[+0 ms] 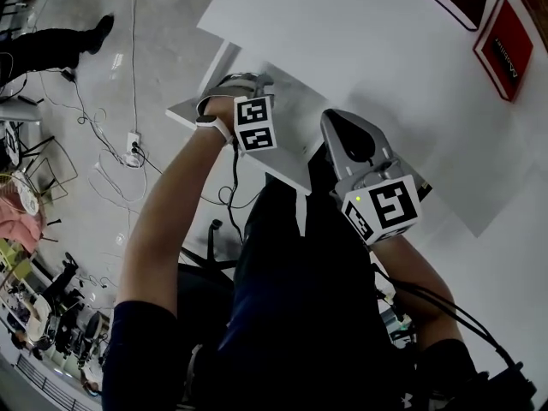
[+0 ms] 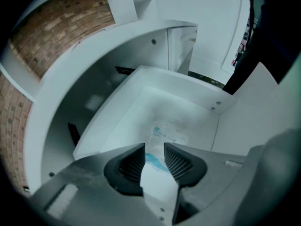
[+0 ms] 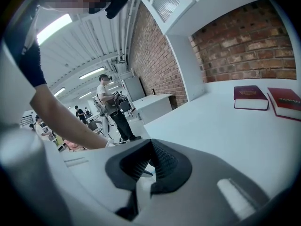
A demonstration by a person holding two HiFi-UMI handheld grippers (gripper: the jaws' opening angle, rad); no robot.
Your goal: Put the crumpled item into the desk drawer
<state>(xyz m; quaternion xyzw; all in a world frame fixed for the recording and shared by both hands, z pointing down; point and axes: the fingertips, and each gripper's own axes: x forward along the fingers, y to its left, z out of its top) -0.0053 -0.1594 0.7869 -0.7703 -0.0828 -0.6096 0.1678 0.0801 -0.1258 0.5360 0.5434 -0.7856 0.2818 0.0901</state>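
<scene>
The white desk drawer (image 2: 117, 112) stands pulled out below the desk top (image 1: 360, 41). On its floor lies the crumpled item (image 2: 167, 132), a pale wrapper with blue print. My left gripper (image 2: 154, 157) hangs just above it, open, and the wrapper's near end shows in the gap between the pads without being pressed. From the head view, the left gripper (image 1: 247, 84) points into the drawer (image 1: 291, 157). My right gripper (image 1: 336, 120) is held beside the drawer at the desk's edge. Its jaws (image 3: 149, 145) are shut with nothing between them.
Two red books (image 3: 250, 98) (image 3: 284, 102) lie at the far side of the desk by the brick wall (image 3: 244, 46). Cables and a power strip (image 1: 133, 148) run over the floor at left. A person (image 3: 110, 107) stands in the background by other desks.
</scene>
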